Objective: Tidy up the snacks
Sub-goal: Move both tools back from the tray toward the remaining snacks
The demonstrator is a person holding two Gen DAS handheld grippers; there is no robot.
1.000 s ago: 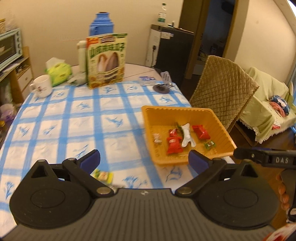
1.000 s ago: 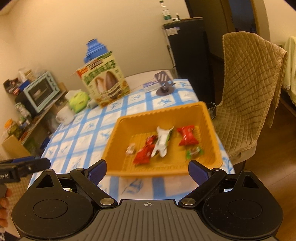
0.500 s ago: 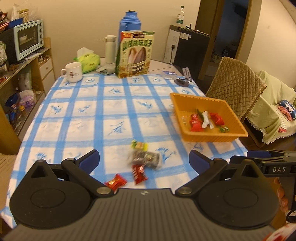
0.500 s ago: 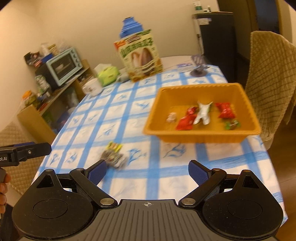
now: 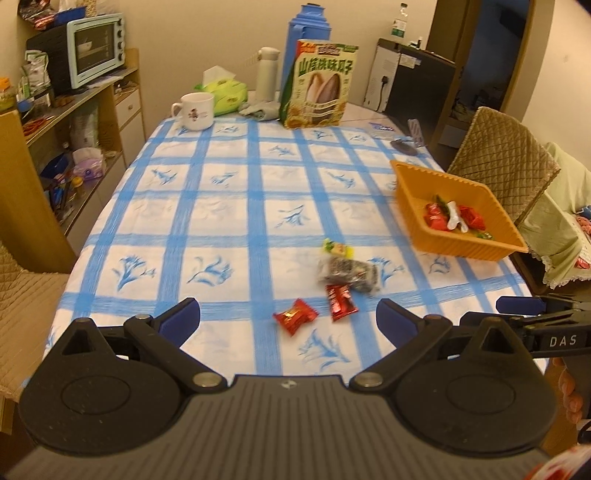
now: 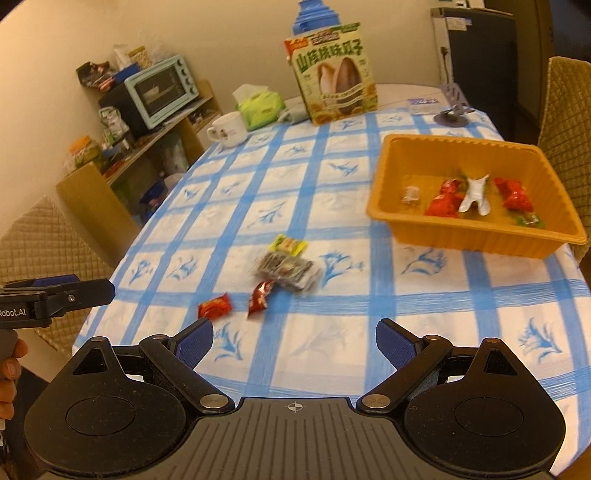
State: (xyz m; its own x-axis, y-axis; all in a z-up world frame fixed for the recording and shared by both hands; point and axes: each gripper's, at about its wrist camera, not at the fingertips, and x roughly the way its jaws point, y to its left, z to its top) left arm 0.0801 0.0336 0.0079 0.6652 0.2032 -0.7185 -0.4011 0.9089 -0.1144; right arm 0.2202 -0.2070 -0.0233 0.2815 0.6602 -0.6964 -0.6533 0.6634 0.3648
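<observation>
An orange tray [image 5: 417, 173] [image 6: 469, 230] at the table's right side holds several wrapped snacks, red, white and green. Loose on the checked cloth lie a red candy [image 5: 294, 315] [image 6: 214, 305], a dark red packet [image 5: 341, 302] [image 6: 261, 297], a grey-black packet [image 5: 347, 271] [image 6: 288, 268] and a yellow-green candy [image 5: 338, 248] [image 6: 290, 243]. My left gripper [image 5: 288, 317] stands open above the near table edge, the red candy just ahead of its fingers. My right gripper [image 6: 294, 341] is open too, with nothing between its pads; the loose snacks lie ahead to its left.
A big snack box [image 5: 319, 83], blue thermos [image 5: 308, 33], white bottle [image 5: 266, 75], mug [image 5: 194, 110], green tissue pack [image 5: 225, 92] and phone stand [image 5: 408, 140] stand at the far end. Quilted chairs [image 5: 506, 158] flank the table; shelves with an oven [image 5: 96, 48] lie left.
Both grippers have drawn back from the orange tray toward the near table edge. The loose snacks on the cloth have come into view. Both stayed open.
</observation>
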